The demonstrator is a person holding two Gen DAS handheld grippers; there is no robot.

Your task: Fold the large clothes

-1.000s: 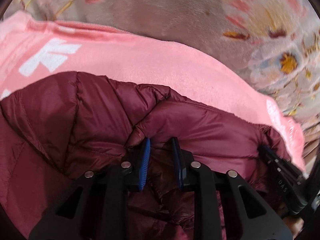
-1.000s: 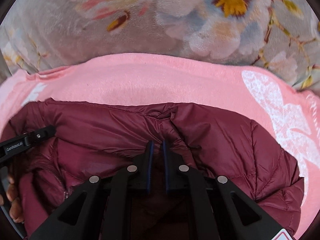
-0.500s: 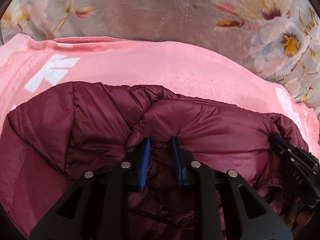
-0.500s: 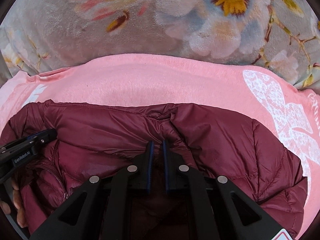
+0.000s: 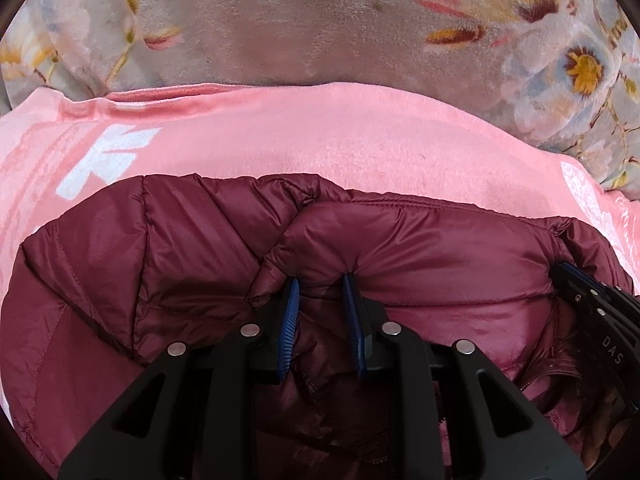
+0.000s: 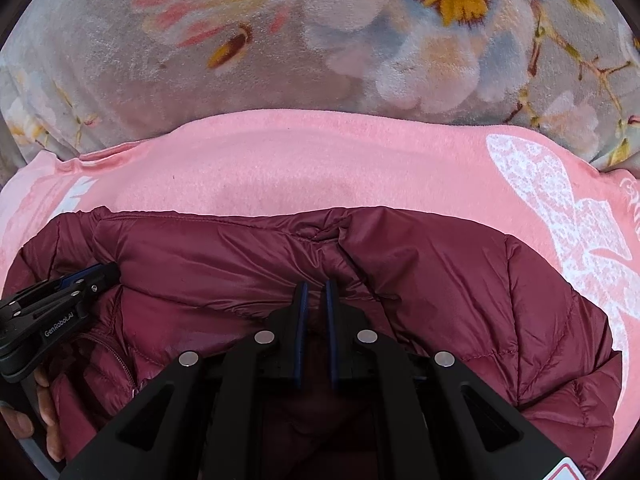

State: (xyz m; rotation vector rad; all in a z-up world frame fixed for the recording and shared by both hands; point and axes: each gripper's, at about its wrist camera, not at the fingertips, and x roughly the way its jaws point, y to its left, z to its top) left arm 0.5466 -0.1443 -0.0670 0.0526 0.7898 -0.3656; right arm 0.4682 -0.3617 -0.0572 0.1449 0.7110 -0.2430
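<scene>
A puffy maroon quilted jacket (image 5: 420,252) of shiny fabric lies on a pink fleece blanket with white printed patterns (image 5: 320,136), which is spread over a grey plush cover printed with large flowers (image 5: 280,20). At the jacket's left part, a quilted panel with stitched seams spreads flat toward the blanket's white lettering. Just right of that panel, the left gripper (image 5: 319,280) has its blue-padded black fingers (image 5: 291,304) pinching a thick bunched fold of the jacket's near edge, the fabric puckering around both tips. Further right along the same edge, near a zipper line, the right gripper (image 6: 314,288) pinches a thinner fold, its fingers (image 6: 301,304) almost pressed together. A hand (image 6: 44,412) shows at the left gripper's body in the right wrist view. Beyond the jacket's right part, a white butterfly print (image 6: 568,216) marks the blanket.
</scene>
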